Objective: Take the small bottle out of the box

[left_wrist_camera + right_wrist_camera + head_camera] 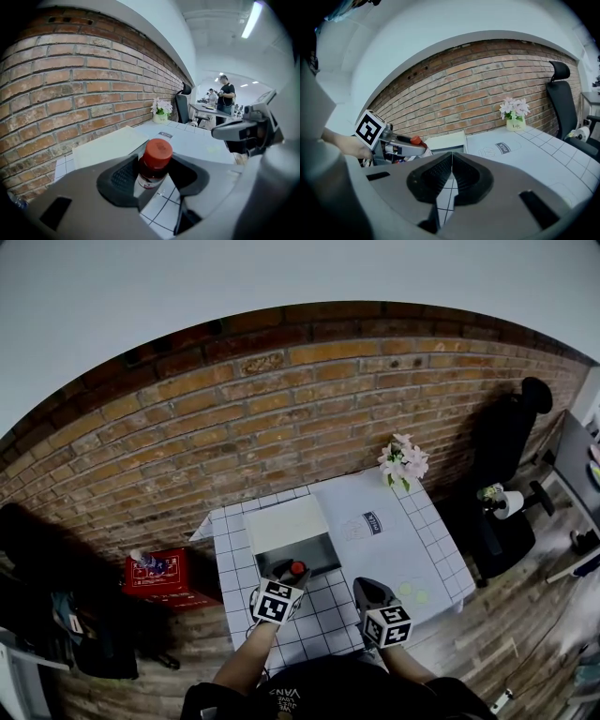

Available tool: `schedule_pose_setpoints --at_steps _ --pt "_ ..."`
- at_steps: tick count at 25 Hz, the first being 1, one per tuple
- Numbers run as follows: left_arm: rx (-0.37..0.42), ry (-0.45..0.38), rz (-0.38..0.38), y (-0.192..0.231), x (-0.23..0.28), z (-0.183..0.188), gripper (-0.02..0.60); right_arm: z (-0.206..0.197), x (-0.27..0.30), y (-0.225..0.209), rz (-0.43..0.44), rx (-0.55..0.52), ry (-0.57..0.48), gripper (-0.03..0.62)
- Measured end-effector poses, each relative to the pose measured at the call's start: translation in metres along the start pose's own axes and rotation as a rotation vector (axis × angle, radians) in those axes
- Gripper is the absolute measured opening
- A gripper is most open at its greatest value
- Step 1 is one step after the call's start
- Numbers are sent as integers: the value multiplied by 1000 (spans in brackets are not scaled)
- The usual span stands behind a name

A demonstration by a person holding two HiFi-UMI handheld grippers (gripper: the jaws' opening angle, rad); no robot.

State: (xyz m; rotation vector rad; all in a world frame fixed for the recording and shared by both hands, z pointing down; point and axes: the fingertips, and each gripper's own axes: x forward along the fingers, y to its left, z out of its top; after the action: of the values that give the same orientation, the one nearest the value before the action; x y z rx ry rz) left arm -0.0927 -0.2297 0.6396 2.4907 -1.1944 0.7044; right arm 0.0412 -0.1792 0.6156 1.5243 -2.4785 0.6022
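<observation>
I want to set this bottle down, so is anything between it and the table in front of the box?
Nothing visible. The left gripper holds the small bottle at the near edge of the box; the gridded table below it shows bare. The right gripper hangs off to the side.

Left gripper [292, 575], low at 6 o'clock in the head view, points toward 1 o'clock, jaws clamped on the small bottle [152, 165]. Right gripper [364, 588], beside it at 5 o'clock, points toward 11 o'clock, jaws pressed together, empty.
</observation>
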Motion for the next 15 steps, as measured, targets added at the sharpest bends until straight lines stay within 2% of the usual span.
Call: schedule_pose_setpoints --at_steps 7,15 --pt "14 -21 -17 7 -24 -8 204 -9 1 21 -24 13 -9 3" --pt "12 -49 -32 4 -48 -14 204 -1 2 29 -45 -4 -30 3"
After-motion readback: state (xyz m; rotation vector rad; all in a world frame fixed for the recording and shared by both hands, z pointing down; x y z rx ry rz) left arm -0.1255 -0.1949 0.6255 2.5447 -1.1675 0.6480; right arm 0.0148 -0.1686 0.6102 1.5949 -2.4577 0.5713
